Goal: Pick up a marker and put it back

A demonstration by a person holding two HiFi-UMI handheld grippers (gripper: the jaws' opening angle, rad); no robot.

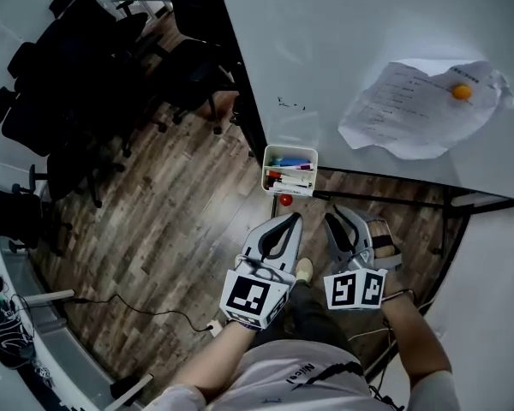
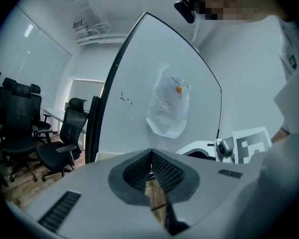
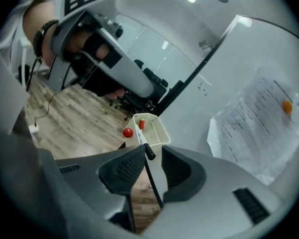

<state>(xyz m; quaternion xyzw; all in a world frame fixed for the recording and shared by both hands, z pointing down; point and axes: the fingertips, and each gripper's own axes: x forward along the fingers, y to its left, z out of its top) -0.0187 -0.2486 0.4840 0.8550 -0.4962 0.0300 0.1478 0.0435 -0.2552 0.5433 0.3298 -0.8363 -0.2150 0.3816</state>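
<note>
A white tray point(image 1: 308, 157) hangs at the lower edge of the whiteboard point(image 1: 343, 32) and holds several markers point(image 1: 289, 168) in blue, red and purple. In the right gripper view a white marker with a black cap point(image 3: 146, 148) juts from that tray point(image 3: 162, 131), in line with the gap between my jaws. My right gripper point(image 1: 341, 217) point(image 3: 153, 156) is open just below the tray, its pads touching nothing. My left gripper point(image 1: 292, 219) point(image 2: 151, 155) is beside it, shut and empty, pointing at the whiteboard.
A red ball-shaped magnet point(image 1: 285, 199) sits just under the tray. A crumpled paper sheet point(image 1: 415, 110) is pinned on the whiteboard by an orange magnet point(image 1: 462, 92). Black office chairs point(image 1: 77, 67) stand at the far left on the wooden floor point(image 1: 180, 221). A cable point(image 1: 146, 309) lies near my feet.
</note>
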